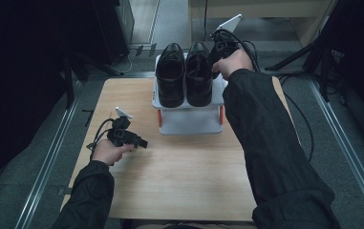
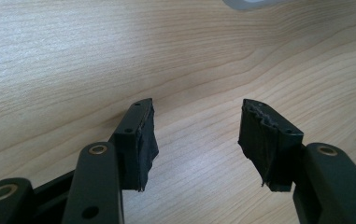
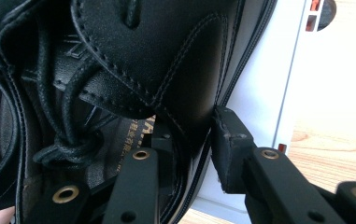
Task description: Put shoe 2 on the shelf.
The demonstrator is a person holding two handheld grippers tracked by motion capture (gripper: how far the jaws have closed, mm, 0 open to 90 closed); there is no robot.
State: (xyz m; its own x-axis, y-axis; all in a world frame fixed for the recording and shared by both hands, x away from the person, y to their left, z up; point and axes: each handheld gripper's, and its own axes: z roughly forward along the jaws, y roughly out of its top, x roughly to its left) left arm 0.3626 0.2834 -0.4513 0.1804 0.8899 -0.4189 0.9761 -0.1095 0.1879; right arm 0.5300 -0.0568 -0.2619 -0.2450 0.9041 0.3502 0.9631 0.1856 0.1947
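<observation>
Got the white shoe rack (image 1: 189, 121) at the bench's far edge with both black shoes on top. My right gripper (image 3: 192, 135) pinches the right shoe (image 1: 199, 74)'s side wall, one jaw inside, probably to nudge it straight. My left gripper (image 2: 196, 135) just idles wide open and empty over the bench (image 1: 179, 176)'s left side.

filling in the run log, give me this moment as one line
right gripper: jaws astride side wall of right shoe on white rack | left gripper: open, empty, over table | left shoe: on rack, untouched
</observation>
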